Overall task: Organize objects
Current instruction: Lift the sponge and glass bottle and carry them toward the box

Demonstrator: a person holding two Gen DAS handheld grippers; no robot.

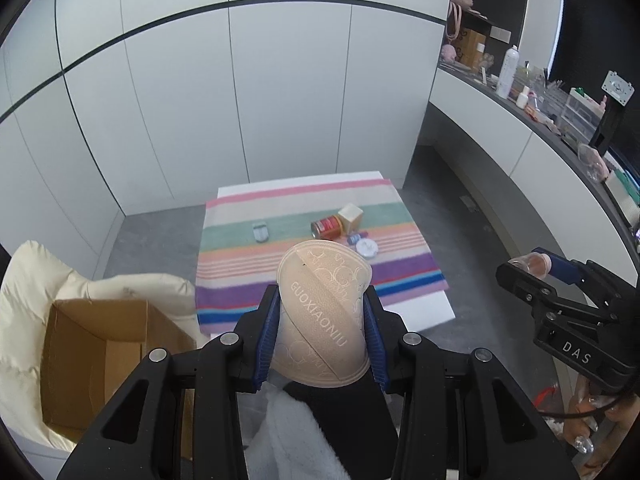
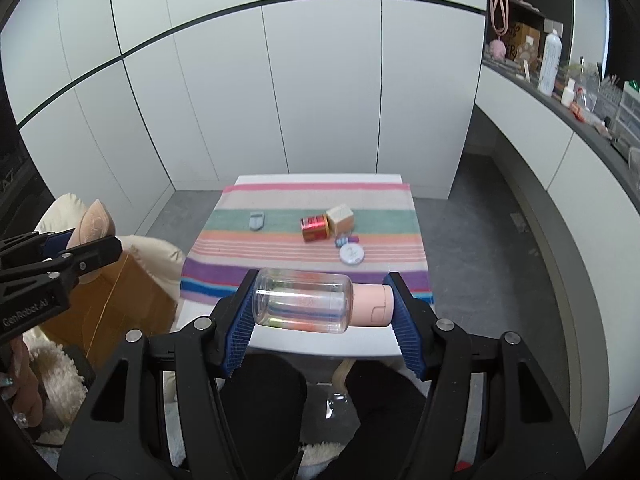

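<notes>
My left gripper (image 1: 322, 300) is shut on a beige embossed pouch (image 1: 324, 312) marked GUOXIAONIU, held up in front of the striped cloth (image 1: 304, 280). My right gripper (image 2: 322, 300) is shut on a clear bottle with a pink cap (image 2: 308, 302), held sideways above the table's near edge. On the cloth lie a red can (image 2: 315, 227) on its side, a cream box (image 2: 340, 218), a round white tin (image 2: 352, 254), a small blue item (image 2: 342, 241) and a grey-blue case (image 2: 256, 221). An open cardboard box (image 1: 100, 356) sits at the left.
The cardboard box rests against a cream padded cushion (image 1: 36, 280). White cabinet panels (image 2: 320, 100) stand behind the table. A dark counter (image 1: 560, 120) crowded with bottles and boxes runs along the right. Grey floor surrounds the table.
</notes>
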